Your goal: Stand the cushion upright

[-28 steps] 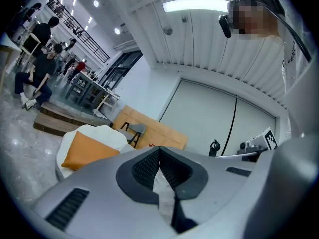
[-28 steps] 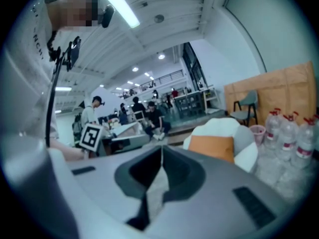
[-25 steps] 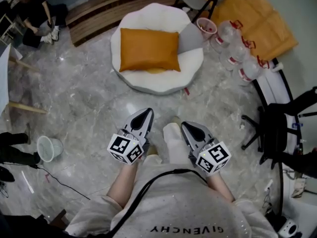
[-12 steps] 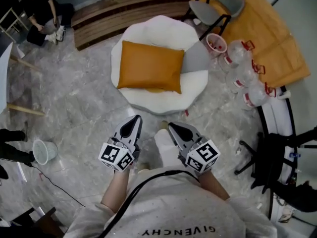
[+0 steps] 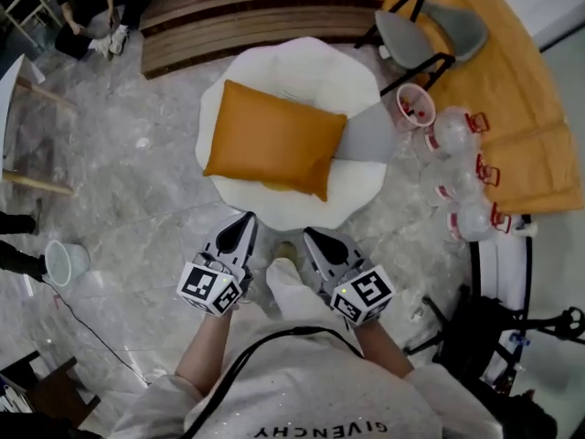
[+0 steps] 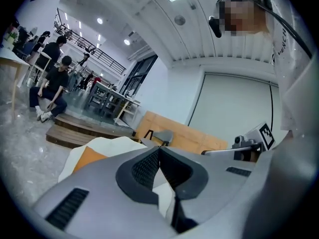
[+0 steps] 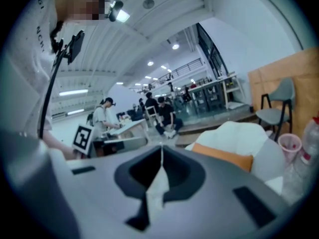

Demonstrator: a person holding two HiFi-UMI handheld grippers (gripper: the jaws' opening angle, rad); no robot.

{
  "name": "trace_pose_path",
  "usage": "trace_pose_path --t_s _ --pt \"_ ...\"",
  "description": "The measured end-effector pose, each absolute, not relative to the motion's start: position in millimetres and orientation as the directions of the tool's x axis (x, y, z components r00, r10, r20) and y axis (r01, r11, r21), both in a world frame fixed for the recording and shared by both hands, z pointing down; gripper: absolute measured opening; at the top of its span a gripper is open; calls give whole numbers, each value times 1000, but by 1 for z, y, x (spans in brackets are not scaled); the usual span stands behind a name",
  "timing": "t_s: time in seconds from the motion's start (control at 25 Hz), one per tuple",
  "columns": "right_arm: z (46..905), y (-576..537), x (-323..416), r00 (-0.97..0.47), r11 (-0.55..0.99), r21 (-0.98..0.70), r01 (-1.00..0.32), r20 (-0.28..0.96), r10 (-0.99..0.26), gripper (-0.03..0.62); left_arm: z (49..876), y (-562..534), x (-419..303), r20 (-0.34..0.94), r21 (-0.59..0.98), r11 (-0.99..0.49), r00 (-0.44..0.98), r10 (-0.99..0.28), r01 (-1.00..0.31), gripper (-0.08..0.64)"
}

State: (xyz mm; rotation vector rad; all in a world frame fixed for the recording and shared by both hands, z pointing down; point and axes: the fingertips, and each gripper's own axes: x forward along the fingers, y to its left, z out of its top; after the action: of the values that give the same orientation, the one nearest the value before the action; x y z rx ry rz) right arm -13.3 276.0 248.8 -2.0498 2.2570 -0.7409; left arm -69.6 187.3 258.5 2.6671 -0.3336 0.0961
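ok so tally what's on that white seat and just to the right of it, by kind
cushions: 2 (one orange, one grey)
water jugs: 3
pink bin: 1
grey chair: 1
total: 7

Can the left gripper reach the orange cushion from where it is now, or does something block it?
Probably yes. Nothing stands between the left gripper and the white seat in front of it, and the orange cushion lies flat on that seat, uncovered. The jaws are shut, so they must open first.
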Motion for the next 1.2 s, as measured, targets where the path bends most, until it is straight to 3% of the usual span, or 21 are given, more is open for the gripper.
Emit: trace_pose_path --t_s 0.6,0.8,1.2 --pt "307 186 15 -317 166 -417 -894 326 -890 18 310 121 -41 185 412 -811 910 -371 -415 25" --pt "342 140 18 -357 209 -404 -890 336 -872 18 355 82 -46 185 428 -756 867 -463 -495 25" --pt "434 52 -6 -438 228 -500 -836 358 -825 18 449 11 -56 222 501 -657 818 -531 -563 26"
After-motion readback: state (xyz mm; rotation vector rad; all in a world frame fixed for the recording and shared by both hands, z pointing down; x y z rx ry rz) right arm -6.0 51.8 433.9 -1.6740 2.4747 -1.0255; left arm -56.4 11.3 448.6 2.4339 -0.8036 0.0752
